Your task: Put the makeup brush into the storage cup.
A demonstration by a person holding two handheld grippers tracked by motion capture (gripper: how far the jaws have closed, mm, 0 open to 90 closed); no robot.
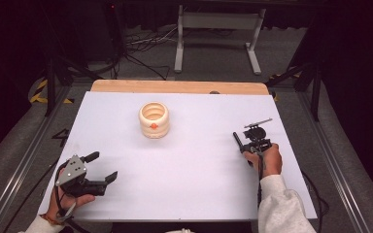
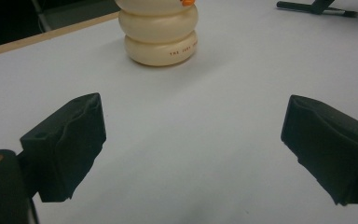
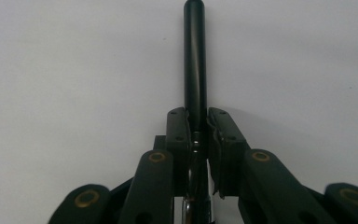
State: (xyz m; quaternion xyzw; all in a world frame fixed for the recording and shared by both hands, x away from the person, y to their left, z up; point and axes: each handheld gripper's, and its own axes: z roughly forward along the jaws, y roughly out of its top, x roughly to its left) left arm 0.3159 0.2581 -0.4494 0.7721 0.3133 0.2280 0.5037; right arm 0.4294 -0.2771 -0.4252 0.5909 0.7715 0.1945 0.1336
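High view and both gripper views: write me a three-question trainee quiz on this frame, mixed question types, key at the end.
1. True or false: the right gripper is shut on the black rod.
2. The left gripper is: A) open over bare table B) holding the cream ribbed cup C) shut on a cloth.
3. What colour is the small mark on the cup's side?

Key: 1 true. 2 A. 3 orange.
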